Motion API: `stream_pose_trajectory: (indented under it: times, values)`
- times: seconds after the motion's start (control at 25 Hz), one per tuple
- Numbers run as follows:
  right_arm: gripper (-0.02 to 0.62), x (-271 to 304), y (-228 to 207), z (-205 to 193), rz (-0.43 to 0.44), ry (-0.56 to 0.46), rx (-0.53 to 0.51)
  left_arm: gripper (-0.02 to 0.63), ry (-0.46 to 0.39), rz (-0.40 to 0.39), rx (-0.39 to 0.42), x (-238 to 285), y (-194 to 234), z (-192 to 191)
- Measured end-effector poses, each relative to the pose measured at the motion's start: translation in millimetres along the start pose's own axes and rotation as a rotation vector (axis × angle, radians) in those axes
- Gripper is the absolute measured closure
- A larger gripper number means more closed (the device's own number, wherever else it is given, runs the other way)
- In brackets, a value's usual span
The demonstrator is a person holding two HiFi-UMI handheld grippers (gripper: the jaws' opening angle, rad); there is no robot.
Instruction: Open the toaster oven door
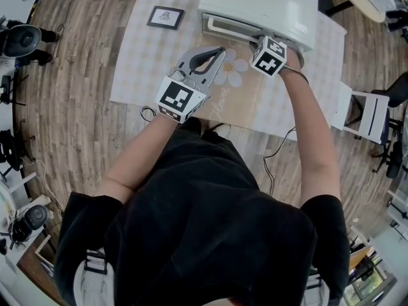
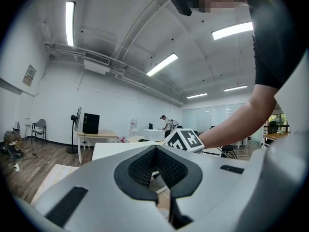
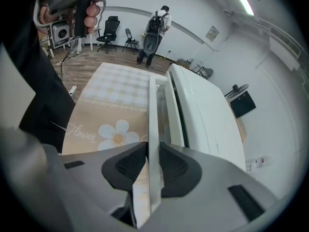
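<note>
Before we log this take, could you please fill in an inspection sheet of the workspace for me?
Surface: table under a checked cloth, with a flower-print mat in front of the oven.
Job's things: white toaster oven at the table's far side, door apparently shut; its door handle is a white bar.
Clutter: small framed picture on the cloth, left of the oven.
Grippers: right gripper shut on the door handle; left gripper shut, empty, held over the mat.
Cables: thin dark cable on the floor beside the person.
Surroundings: wood floor; white chair on the right.
</note>
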State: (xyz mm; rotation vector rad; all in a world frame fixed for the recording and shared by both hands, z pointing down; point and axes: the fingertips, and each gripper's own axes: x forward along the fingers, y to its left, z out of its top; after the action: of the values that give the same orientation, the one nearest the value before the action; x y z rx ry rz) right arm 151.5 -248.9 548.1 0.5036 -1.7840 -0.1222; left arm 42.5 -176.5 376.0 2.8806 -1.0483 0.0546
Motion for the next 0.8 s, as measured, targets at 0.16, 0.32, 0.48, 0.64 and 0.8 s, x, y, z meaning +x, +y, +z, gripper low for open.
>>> stream_pose_trajectory:
  times: [0.16, 0.32, 0.48, 0.64, 0.8]
  values:
    - [0.494, -0.9, 7.2, -1.3, -0.029, -0.002, -0.007, 0.594, -0.006, -0.004, 0.009, 0.8, -7.2, 0.9]
    - [0.495, -2.1, 17.7, -2.2, -0.039, 0.001, -0.015, 0.594, -0.001, -0.012, 0.014, -1.6, -16.2, -1.5]
    - [0.499, -1.3, 26.9, -2.1, -0.053, 0.005, -0.027, 0.592, 0.006, -0.017, 0.010, -4.8, -21.4, -4.7]
    - [0.500, -0.5, 34.1, -3.3, -0.059, 0.006, -0.037, 0.592, 0.008, -0.018, 0.016, -5.5, -23.8, -8.7]
    - [0.502, -0.2, 38.4, -4.3, -0.067, 0.003, -0.047, 0.592, 0.014, -0.020, 0.018, -6.0, -26.4, -12.5]
